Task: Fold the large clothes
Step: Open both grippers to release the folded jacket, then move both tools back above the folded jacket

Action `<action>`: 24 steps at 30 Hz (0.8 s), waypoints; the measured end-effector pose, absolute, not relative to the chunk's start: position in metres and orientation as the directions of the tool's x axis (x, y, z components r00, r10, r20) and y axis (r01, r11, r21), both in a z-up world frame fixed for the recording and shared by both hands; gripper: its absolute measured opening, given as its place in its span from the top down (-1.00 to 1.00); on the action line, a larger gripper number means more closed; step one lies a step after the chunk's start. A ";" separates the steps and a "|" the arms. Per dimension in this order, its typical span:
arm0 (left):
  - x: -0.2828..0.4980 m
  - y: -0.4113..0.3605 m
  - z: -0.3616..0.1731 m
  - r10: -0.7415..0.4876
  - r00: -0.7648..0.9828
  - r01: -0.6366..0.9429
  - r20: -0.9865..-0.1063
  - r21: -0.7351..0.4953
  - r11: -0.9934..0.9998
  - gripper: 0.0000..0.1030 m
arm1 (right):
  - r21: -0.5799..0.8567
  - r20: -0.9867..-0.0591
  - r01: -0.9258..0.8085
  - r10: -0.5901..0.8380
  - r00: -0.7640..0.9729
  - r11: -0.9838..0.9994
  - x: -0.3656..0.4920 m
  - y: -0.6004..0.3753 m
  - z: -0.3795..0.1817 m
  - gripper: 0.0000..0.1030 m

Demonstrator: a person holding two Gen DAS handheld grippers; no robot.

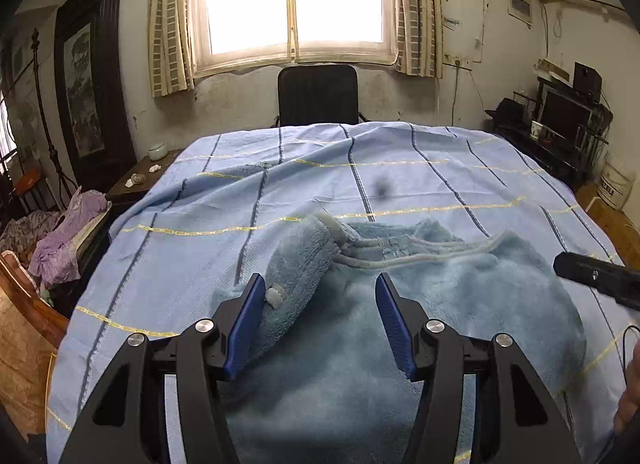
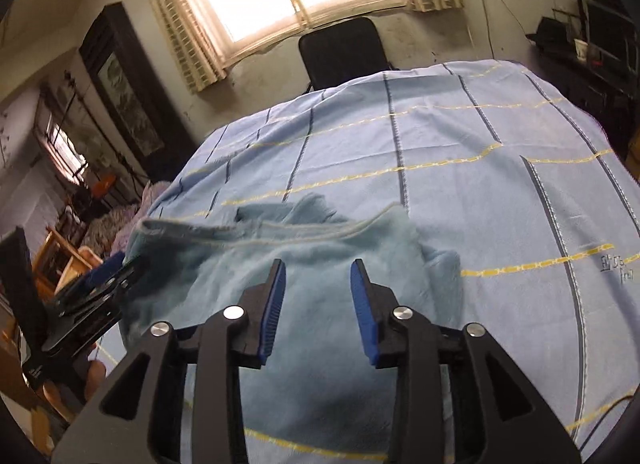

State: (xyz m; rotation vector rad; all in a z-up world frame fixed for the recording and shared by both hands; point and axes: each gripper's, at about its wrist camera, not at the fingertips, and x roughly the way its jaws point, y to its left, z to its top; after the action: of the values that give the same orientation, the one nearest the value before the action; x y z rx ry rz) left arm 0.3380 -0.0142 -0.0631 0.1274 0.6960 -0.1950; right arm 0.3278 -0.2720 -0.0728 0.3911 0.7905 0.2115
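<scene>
Faint embroidered characters on the blue striped sheet (image 2: 612, 266), near its right edge. Too blurred to read. Nothing else legible.

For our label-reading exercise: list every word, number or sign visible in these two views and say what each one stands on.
Woven mark on the striped blue bedsheet: characters present, too blurred to read.
White bucket at the right wall: dark print, too small to read.
Framed pictures on the wall: no legible text.
Fleece garment: no label visible.
</scene>
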 end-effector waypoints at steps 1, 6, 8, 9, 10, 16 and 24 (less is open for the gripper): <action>0.340 -0.014 -0.067 -0.138 0.744 0.221 -0.654 0.046 0.974 -0.13 | 0.422 -0.645 -0.050 0.338 0.686 0.905 0.323 -0.267 -0.073 0.21; 0.348 -0.017 -0.092 -0.107 0.708 0.219 -0.698 0.073 0.973 -0.13 | 0.414 -0.657 -0.071 0.352 0.667 0.907 0.318 -0.245 -0.091 0.18; 0.352 -0.018 -0.103 -0.095 0.686 0.222 -0.721 0.083 0.972 -0.13 | 0.390 -0.690 -0.071 0.342 0.638 0.918 0.320 -0.239 -0.104 0.18; 0.353 -0.020 -0.110 -0.082 0.679 0.226 -0.729 0.101 0.969 -0.16 | 0.388 -0.703 -0.070 0.344 0.623 0.919 0.321 -0.238 -0.109 0.18; 0.354 -0.022 -0.116 -0.061 0.680 0.227 -0.731 0.130 0.965 -0.24 | 0.392 -0.714 -0.070 0.351 0.606 0.917 0.323 -0.238 -0.115 0.19; 0.350 -0.036 -0.131 0.031 0.709 0.218 -0.705 0.261 0.940 -0.33 | 0.428 -0.714 -0.085 0.394 0.579 0.900 0.329 -0.245 -0.132 0.18; 0.338 -0.033 -0.114 -0.012 0.731 0.216 -0.682 0.214 0.953 -0.33 | 0.416 -0.692 -0.083 0.375 0.617 0.905 0.321 -0.245 -0.125 0.18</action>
State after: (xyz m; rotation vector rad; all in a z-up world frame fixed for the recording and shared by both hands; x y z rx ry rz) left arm 0.3380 -0.0330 -0.1141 0.2894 0.7423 -0.1273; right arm 0.3210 -0.2446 -0.1246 0.3634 0.8709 0.2699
